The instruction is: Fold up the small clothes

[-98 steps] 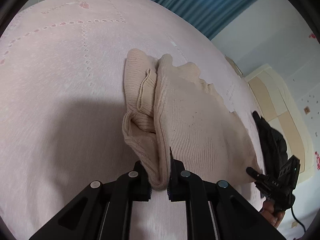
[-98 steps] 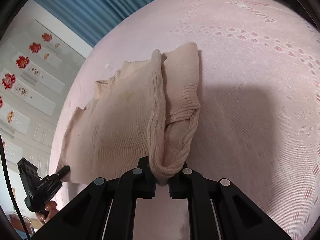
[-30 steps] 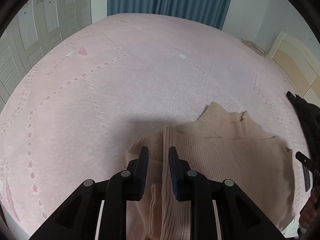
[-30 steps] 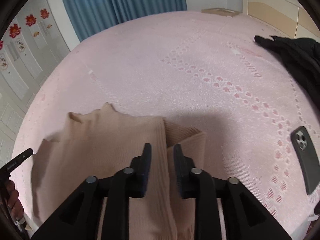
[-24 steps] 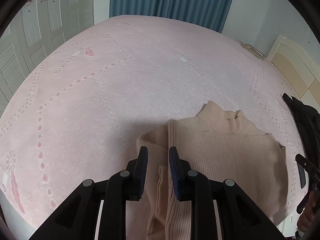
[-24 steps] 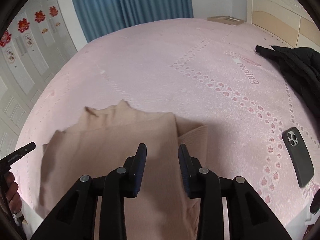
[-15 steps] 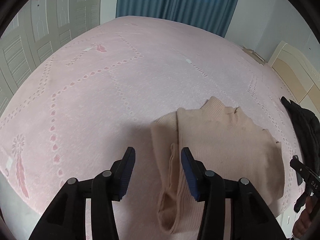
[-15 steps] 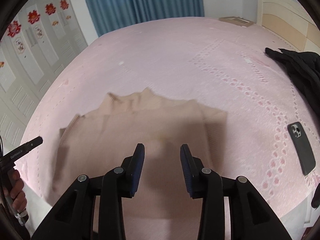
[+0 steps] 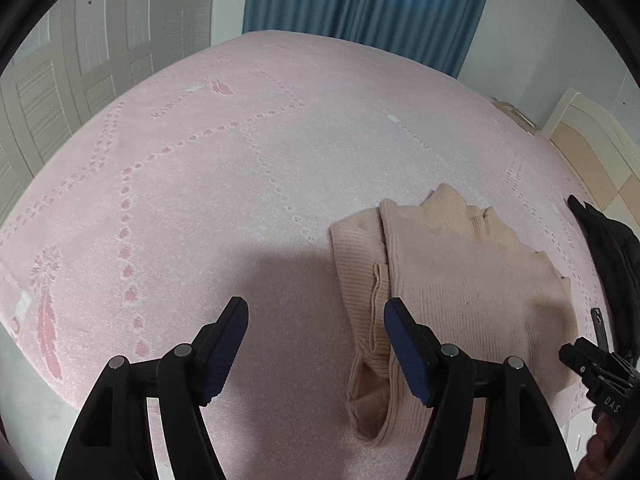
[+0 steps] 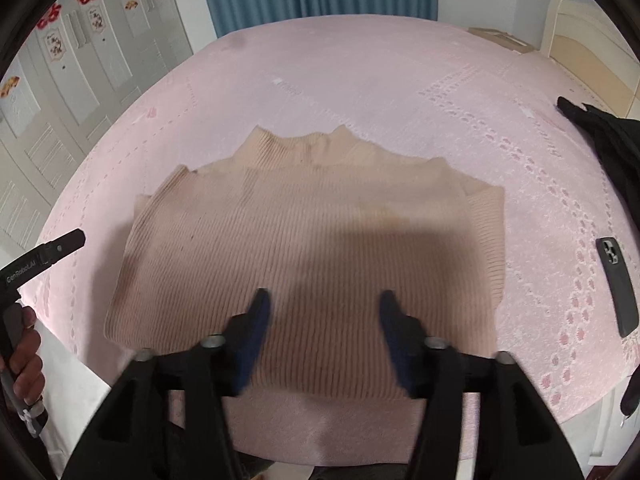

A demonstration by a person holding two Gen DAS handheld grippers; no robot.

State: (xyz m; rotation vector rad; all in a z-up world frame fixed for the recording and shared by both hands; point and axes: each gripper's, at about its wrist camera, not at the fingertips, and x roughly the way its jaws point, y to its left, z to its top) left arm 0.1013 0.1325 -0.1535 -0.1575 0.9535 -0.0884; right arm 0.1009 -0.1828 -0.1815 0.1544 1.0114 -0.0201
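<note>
right wrist view puts the beige ribbed sweater [image 10: 304,248] flat on the pink bedspread [image 10: 360,80], collar toward 12 o'clock and hem toward 6 o'clock near the bed's near edge. a sleeve is folded in along the 3 o'clock side, where a ribbed band runs down the edge. the right gripper [image 10: 322,312] hangs above the lower middle of the garment with its 2 fingers spread wide and nothing between them; its shadow falls on the knit. at 9 o'clock the left gripper [image 10: 44,258] pokes in from the frame edge, held by a hand [image 10: 24,354]. a dark phone [image 10: 616,284] lies face down on the bedspread at 3 o'clock, apart from the sweater, and a black garment [image 10: 604,132] sits toward 2 o'clock.

left wrist view has the left gripper [image 9: 316,320] with fingers spread wide, holding nothing, over bare bedspread [image 9: 200,160] just beside the sweater [image 9: 452,280] edge at 4 o'clock. the folded sleeve shows there as a narrow strip with a loop at its lower end. the right gripper [image 9: 600,364] shows at 4 o'clock by the frame edge, and the black garment [image 9: 612,256] at 3 o'clock. blue curtains [image 9: 360,4] hang at 12 o'clock.
</note>
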